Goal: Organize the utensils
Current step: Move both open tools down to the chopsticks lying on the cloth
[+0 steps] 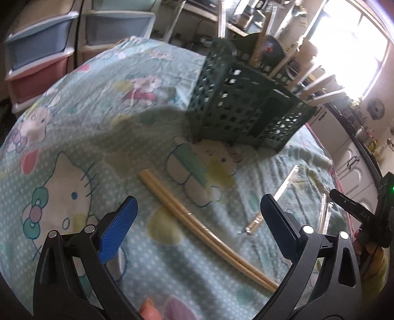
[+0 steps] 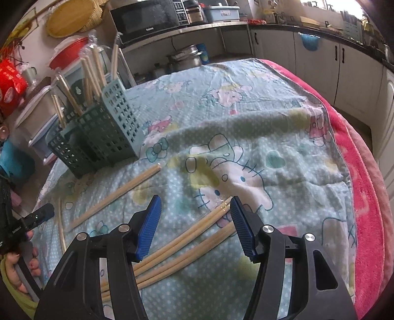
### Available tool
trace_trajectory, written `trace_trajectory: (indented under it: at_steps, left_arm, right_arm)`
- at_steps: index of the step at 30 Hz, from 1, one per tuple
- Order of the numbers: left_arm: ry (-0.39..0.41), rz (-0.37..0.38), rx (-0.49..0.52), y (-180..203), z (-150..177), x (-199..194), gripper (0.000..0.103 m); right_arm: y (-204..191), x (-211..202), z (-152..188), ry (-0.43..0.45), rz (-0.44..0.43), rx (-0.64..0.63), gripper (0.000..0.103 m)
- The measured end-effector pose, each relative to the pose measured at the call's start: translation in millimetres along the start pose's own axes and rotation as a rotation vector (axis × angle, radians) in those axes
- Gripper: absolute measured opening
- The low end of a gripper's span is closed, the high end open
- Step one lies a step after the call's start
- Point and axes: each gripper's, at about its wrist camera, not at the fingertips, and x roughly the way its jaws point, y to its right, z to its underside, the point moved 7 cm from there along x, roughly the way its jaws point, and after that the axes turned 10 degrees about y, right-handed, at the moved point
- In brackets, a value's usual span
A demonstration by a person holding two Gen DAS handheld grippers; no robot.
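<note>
A green perforated utensil basket (image 1: 243, 108) holding several upright chopsticks stands on the Hello Kitty cloth; it also shows in the right wrist view (image 2: 98, 133). My left gripper (image 1: 197, 221) is open and empty above a pair of bare wooden chopsticks (image 1: 197, 226) lying on the cloth. A plastic-wrapped pair (image 1: 273, 201) lies to its right. My right gripper (image 2: 194, 221) is open and empty over several wrapped chopsticks (image 2: 187, 243) lying between its fingers. Another pair (image 2: 115, 194) lies nearer the basket.
The table is covered by a patterned cloth (image 2: 246, 110) over a pink blanket (image 2: 364, 197) at the right edge. Plastic drawers (image 1: 41, 56) stand behind the table. Kitchen cabinets (image 2: 320, 61) and a microwave (image 2: 147, 17) are beyond.
</note>
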Motion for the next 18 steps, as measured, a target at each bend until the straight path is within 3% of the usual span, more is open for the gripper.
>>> trace_trajectory:
  at_steps: [6,9,15,18]
  left_arm:
    - [-0.013,-0.002,-0.022,-4,-2,7,0.092]
    - [-0.011,-0.009,-0.035,-7,-7,12,0.092]
    - [-0.011,-0.045,-0.007,-8,-15,27,0.09]
    - [-0.008,-0.08,0.029,-9,-19,33,0.083]
  right_arm:
    - [9,16,6,-0.057,0.015,0.046,0.055]
    - [11,24,5,-0.076,0.011,0.071,0.045]
    - [6,37,0,-0.092,0.026,0.047,0.04]
    - [4,42,-2,-0.093,0.037,0.027,0.038]
